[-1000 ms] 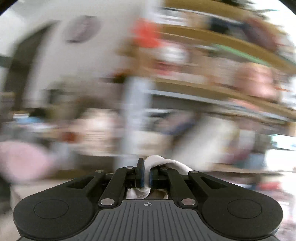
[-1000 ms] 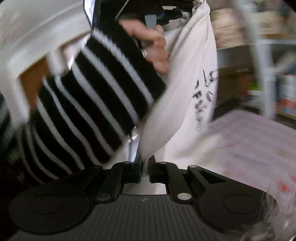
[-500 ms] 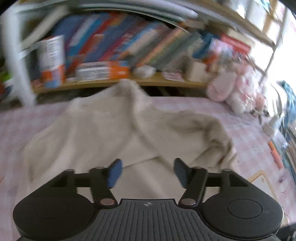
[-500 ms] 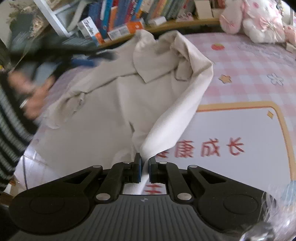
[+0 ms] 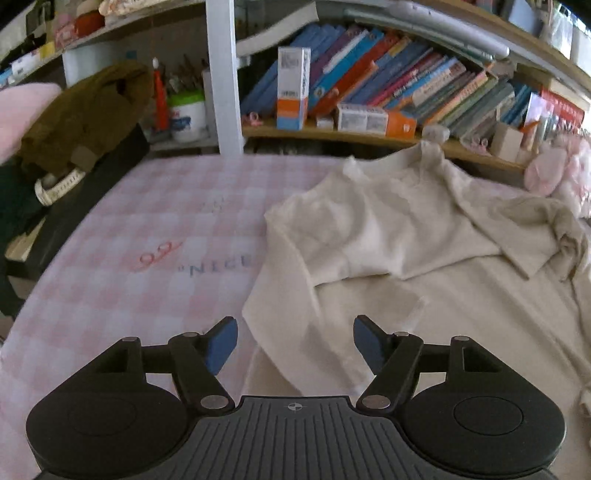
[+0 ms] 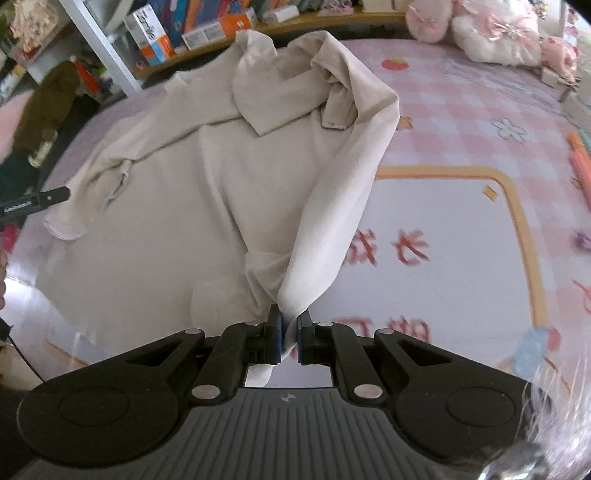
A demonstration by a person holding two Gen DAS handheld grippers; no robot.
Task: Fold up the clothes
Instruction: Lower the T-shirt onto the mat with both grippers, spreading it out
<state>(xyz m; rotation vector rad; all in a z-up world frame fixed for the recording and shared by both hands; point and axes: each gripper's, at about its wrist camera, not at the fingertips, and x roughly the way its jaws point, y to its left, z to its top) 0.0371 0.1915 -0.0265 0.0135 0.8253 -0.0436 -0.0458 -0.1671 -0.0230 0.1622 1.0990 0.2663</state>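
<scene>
A cream long-sleeved shirt (image 5: 388, 236) lies rumpled on the pink checked table cover (image 5: 147, 236), its sleeves folded across the body. My left gripper (image 5: 291, 345) is open and empty, just above the shirt's near left edge. My right gripper (image 6: 289, 332) is shut on the shirt's lower corner and holds a taut ridge of the shirt (image 6: 229, 155) lifted off the cover (image 6: 461, 110). The left gripper's tip (image 6: 48, 197) shows at the far left edge of the right wrist view.
A shelf of books and boxes (image 5: 369, 96) runs along the back. A white post (image 5: 223, 74) stands behind the table. Brown and dark clothes (image 5: 81, 110) pile at the left. Pink plush toys (image 6: 491, 33) sit at the back right. Orange pens (image 6: 580, 162) lie right.
The shirt was held up in the air by both grippers, then laid on the table. My left gripper let go and opened wider. My right gripper kept its hold.
</scene>
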